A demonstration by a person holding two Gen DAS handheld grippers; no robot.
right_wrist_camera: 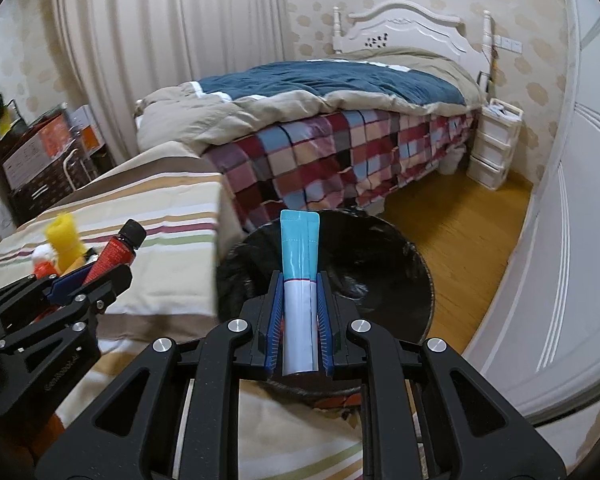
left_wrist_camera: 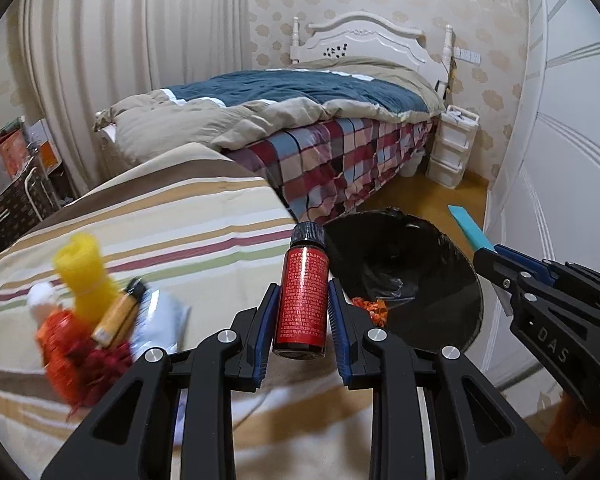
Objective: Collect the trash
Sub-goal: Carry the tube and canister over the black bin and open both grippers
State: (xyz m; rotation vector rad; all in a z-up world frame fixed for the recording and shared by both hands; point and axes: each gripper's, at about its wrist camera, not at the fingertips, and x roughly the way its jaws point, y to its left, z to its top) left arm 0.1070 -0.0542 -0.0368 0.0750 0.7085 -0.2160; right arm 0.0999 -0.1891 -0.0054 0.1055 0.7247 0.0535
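Observation:
My left gripper (left_wrist_camera: pixel 300 312) is shut on a small red bottle (left_wrist_camera: pixel 301 300) with a black cap, held upright above the striped cloth near the bin's left rim. My right gripper (right_wrist_camera: pixel 300 296) is shut on a blue and white sachet (right_wrist_camera: pixel 299 276), held over the black-lined trash bin (right_wrist_camera: pixel 380 264). The bin also shows in the left wrist view (left_wrist_camera: pixel 412 264), with orange scraps (left_wrist_camera: pixel 370 308) inside. The red bottle shows in the right wrist view (right_wrist_camera: pixel 116 250), and the sachet tip in the left wrist view (left_wrist_camera: pixel 468 226).
A pile of items lies on the striped cloth (left_wrist_camera: pixel 172 216): a yellow foam piece (left_wrist_camera: pixel 84 272), a battery (left_wrist_camera: pixel 118 314), a red-orange fuzzy thing (left_wrist_camera: pixel 76 356), a white wrapper (left_wrist_camera: pixel 160 320). A bed (left_wrist_camera: pixel 320 120) stands behind, white drawers (left_wrist_camera: pixel 452 148) at right, a white wardrobe (left_wrist_camera: pixel 572 160) beside.

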